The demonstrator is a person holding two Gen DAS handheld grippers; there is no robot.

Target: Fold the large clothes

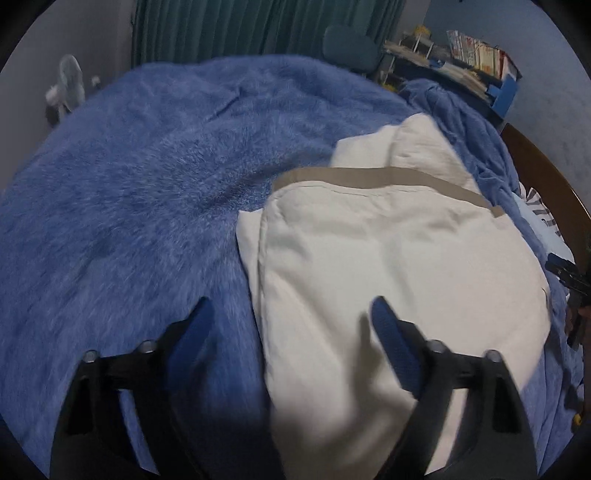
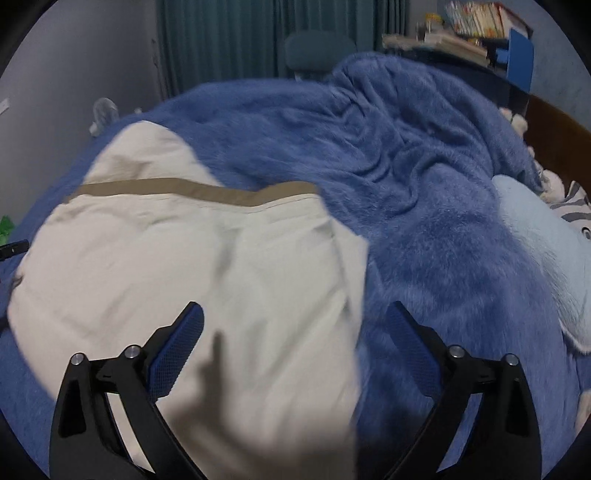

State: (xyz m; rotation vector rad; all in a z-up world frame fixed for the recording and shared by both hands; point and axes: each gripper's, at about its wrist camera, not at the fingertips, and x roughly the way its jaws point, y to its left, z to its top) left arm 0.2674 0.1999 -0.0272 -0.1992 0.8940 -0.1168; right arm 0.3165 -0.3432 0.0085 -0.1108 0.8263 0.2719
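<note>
Folded cream cloth garment with a tan band lies on the fuzzy blue blanket; above the garment, left hand-held gripper and right hand-held gripper both gape, empty.

Blue blanket, green curtain, bookshelf

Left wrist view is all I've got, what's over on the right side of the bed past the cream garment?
Observer: A pale blue plush toy lies on the blue blanket there.
Operator: Is the right claw holding anything?
Observer: No. The right claw is open, hanging above the cream garment at its right edge.
Operator: Anything near the headboard?
Observer: The blanket is bunched into folds, with a striped item beside the plush.
</note>
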